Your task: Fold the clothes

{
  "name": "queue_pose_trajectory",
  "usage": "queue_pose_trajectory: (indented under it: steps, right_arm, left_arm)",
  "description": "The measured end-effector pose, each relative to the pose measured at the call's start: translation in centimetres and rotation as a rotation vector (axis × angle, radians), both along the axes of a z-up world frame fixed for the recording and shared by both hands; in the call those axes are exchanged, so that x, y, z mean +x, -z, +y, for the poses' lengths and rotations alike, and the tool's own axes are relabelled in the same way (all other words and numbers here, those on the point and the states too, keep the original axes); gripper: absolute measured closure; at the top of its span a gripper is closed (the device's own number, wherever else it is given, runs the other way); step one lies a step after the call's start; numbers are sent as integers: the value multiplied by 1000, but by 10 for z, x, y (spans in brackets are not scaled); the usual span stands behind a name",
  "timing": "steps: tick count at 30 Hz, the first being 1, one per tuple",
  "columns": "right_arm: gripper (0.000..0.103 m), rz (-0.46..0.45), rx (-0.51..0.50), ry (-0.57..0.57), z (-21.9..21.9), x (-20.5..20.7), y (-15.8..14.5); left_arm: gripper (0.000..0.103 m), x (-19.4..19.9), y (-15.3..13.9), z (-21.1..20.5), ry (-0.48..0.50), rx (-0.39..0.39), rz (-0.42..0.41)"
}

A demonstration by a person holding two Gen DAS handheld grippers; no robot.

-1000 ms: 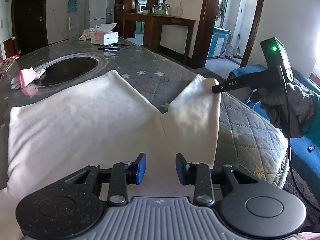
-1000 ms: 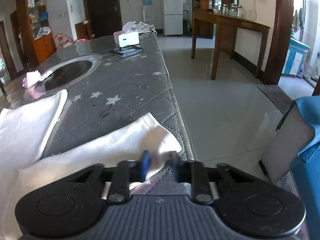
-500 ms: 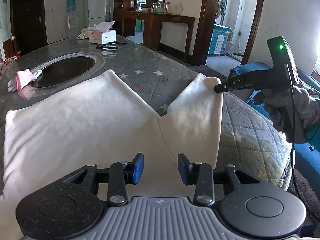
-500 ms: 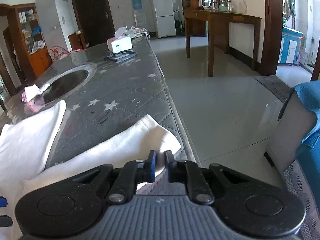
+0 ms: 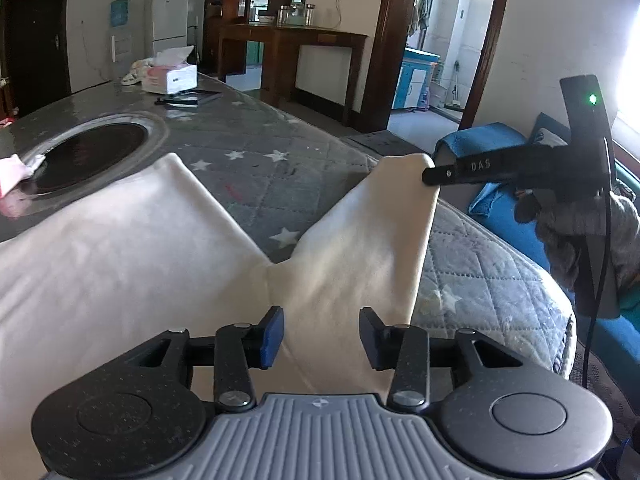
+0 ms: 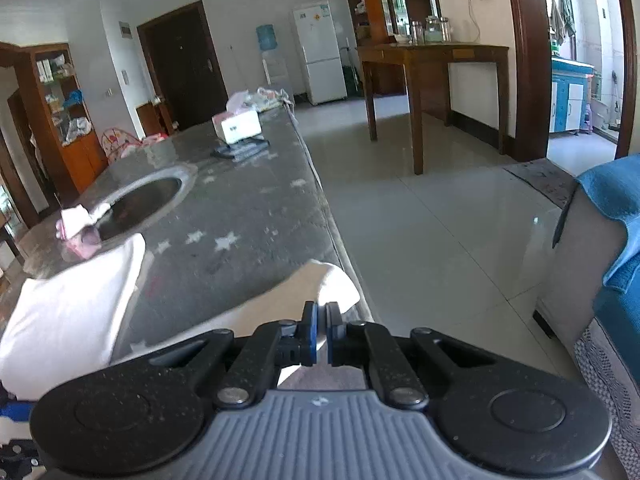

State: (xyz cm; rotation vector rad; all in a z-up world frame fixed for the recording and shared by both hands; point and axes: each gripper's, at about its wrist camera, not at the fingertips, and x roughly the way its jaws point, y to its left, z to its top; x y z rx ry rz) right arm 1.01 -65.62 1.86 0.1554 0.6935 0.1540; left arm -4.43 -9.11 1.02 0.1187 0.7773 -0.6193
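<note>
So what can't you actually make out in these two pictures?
- White garment: its near part is hidden behind the left gripper body and cut off by the left edge, left wrist view.
- Sleeve tip: the pinched spot is covered by the right gripper, right wrist view.
- Fridge label: too small.

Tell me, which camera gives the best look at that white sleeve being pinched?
The left wrist view. It shows the whole sleeve lifted off the grey quilted table, its far corner held by the right gripper. The right wrist view shows only the sleeve's end past its shut gripper, partly hidden.
</note>
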Motion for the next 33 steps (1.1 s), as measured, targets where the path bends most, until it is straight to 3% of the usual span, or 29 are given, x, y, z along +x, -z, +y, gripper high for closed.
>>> queue_pose_trajectory:
  steps: [12,22,25,33]
  right_arm:
    - [99,-14,27,-4,-3,-5,-5]
    - [99,-29,13,-26,4,-7,-14]
    - [99,-44,5,-43,8,-10,-22]
    - [100,-111,10,-159,40,-22,-65]
  left_arm:
    - [47,10,10,-12,12,-31,13]
    - [44,-1,2,6,-16,-3,-15]
    - [36,-5,-1,11,-24,5,-24]
    - [32,-19,-6,47,-86,32,-49]
